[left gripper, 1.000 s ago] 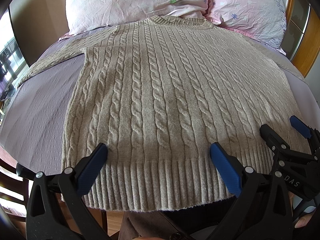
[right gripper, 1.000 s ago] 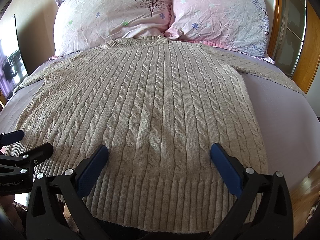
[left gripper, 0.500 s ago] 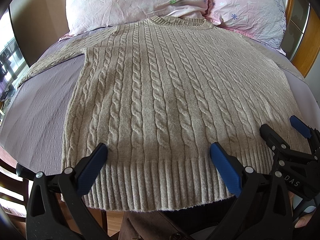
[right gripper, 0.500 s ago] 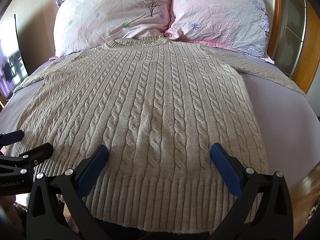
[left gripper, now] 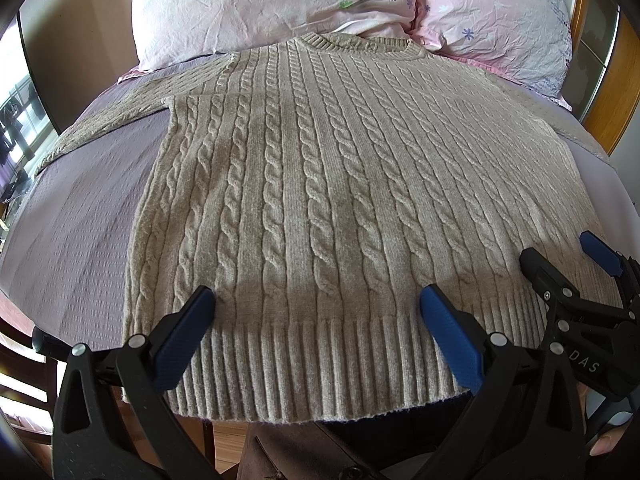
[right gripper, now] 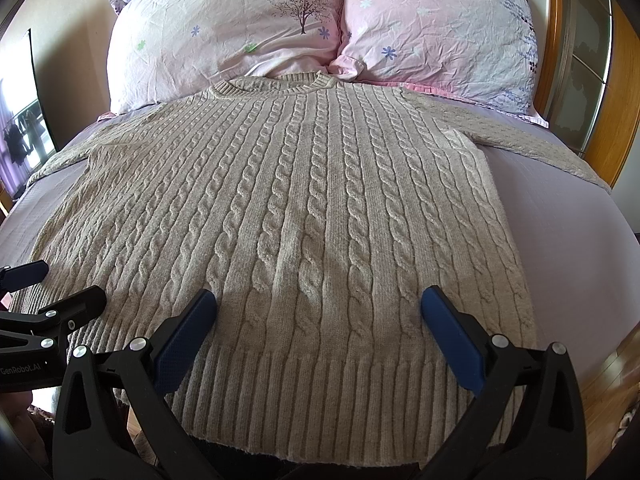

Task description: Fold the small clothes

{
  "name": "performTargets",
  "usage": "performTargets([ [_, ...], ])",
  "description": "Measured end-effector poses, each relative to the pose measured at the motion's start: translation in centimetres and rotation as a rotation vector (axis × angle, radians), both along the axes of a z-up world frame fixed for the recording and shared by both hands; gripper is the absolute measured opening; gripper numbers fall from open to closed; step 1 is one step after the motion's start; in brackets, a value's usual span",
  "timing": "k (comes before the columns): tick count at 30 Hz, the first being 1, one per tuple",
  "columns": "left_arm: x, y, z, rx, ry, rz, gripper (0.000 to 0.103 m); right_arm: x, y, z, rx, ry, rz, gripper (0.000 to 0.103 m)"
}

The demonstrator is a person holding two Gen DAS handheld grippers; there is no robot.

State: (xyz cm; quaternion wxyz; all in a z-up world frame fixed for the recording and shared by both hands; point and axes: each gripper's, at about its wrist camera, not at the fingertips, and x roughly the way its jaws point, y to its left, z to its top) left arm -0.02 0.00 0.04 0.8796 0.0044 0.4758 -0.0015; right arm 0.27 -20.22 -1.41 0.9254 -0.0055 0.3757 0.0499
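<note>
A beige cable-knit sweater (left gripper: pixel 320 184) lies flat and face up on the bed, collar toward the pillows, sleeves spread to both sides; it also shows in the right wrist view (right gripper: pixel 304 216). My left gripper (left gripper: pixel 318 304) is open and empty, just above the ribbed hem, left of centre. My right gripper (right gripper: pixel 320 304) is open and empty above the hem's right part. Each gripper shows at the edge of the other's view: the right one (left gripper: pixel 568 264) and the left one (right gripper: pixel 52 284).
Two pink floral pillows (right gripper: pixel 240 24) lean against the headboard behind the collar. The lilac bedsheet (left gripper: pixel 72 216) is bare on both sides of the sweater. A wooden bed frame (right gripper: pixel 624 80) stands at the right. The wooden floor (right gripper: pixel 616 376) lies below the bed's near edge.
</note>
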Motion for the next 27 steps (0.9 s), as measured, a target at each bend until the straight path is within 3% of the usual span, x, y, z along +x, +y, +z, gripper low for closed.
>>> performTargets([
  [7,0.0,0.0,0.0,0.004,-0.003,-0.004,0.101,-0.2,0.3,-0.2,-0.003,-0.002,0.007,0.102],
  [10,-0.5,-0.2,0.1,0.007,-0.036,-0.012,0.101,0.2,0.0,-0.4,0.011,-0.011,0.08,0.102],
  [12,-0.8,-0.1,0.4,0.012,-0.065,-0.022,0.101,1.1,-1.5,0.4,0.087,0.002,0.124,0.102],
  [14,-0.9,-0.1,0.7,0.014,-0.069,-0.044,0.101,2.0,-5.5,2.2,0.252,-0.046,0.093,0.102],
  [17,0.2,0.7,0.8,-0.031,-0.068,-0.082,0.101,3.8,-12.8,5.0,0.357,-0.114,-0.084,0.102],
  [21,2.1,3.6,2.3,-0.243,-0.166,-0.141,0.101,8.0,-26.5,5.9,0.517,-0.111,-0.468,0.1],
  [22,2.6,4.4,2.9,-0.273,-0.207,-0.141,0.101,8.8,-29.0,5.6,0.548,-0.103,-0.542,0.096],
  [24,3.3,5.5,3.9,-0.264,-0.28,-0.12,0.101,11.0,-34.3,4.8,0.601,-0.077,-0.684,0.074],
  [27,4.8,7.2,5.5,-0.227,-0.35,-0.084,0.101,14.2,-40.1,3.2,0.657,-0.034,-0.823,0.06],
])
